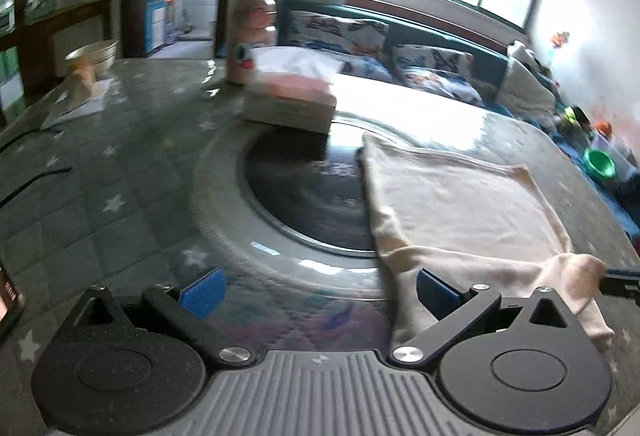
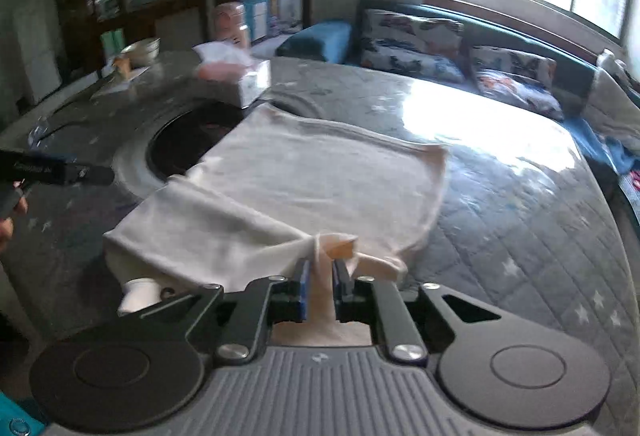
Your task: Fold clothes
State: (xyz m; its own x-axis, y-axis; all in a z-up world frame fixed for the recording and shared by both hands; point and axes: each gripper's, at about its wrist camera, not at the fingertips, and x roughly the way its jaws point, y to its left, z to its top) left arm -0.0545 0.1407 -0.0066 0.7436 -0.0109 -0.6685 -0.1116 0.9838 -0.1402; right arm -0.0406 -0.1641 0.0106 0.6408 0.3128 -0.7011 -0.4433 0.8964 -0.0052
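Pinching a bunched corner of the cream garment [image 2: 304,188] on the table [image 2: 520,204], the right gripper [image 2: 320,276] is clamped shut; the left gripper [image 1: 318,286] gapes empty. Risk: thin hold may slip, and dragging cloth could snag the tissue box [image 2: 248,78].

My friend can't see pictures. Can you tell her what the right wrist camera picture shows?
The right claw is shut on a bunched corner of a cream shirt spread on a grey star-patterned table cover. The left claw pokes in from the left edge. Behind the shirt sit a tissue box and a bowl.
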